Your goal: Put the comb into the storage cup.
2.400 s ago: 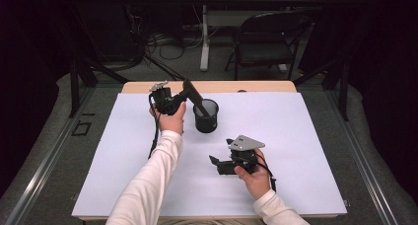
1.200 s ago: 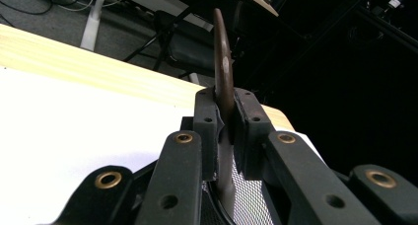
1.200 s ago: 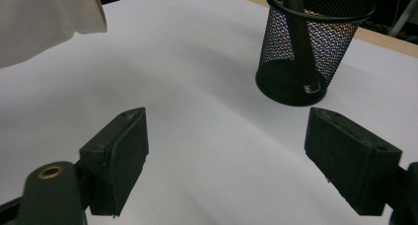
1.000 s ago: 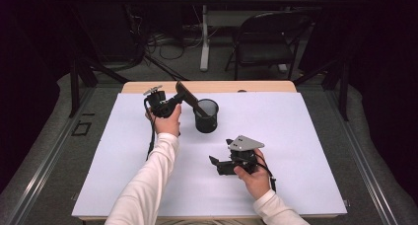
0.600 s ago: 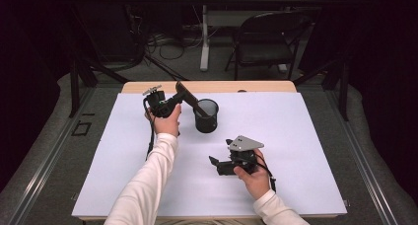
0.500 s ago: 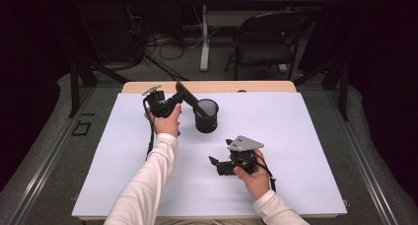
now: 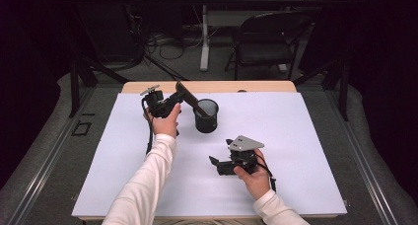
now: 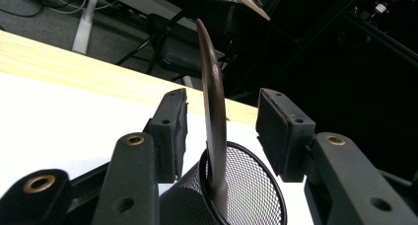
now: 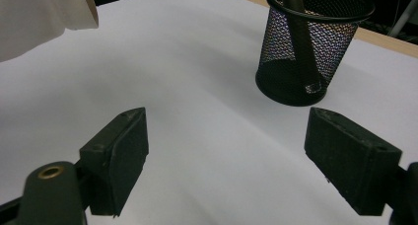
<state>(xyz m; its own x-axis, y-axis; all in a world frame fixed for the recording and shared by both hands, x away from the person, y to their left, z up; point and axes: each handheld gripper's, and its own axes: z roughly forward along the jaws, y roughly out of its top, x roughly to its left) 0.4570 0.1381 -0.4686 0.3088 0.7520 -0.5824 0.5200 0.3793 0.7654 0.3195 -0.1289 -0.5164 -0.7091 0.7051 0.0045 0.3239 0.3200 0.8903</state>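
the left hand-held gripper (image 8: 222,131) has just been opening its jaws; a dark brown spatula (image 8: 213,111) stands between the pads with a gap on each side, its lower end inside the black mesh cup (image 7: 206,116), leaning on the rim. the cup stands on the white surface (image 7: 296,136). the right hand-held gripper (image 9: 226,156) rests nearer the person, jaws wide apart, nothing between them.

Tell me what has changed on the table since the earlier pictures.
The left gripper has just been opening its jaws: the dark utensil stands between the pads with a gap on each side, its lower end down in the mesh cup, so it has been let go. Early on, that hand drew back a little from the cup. The right gripper, open and holding nothing, the cup and the white table cover stayed as they were.
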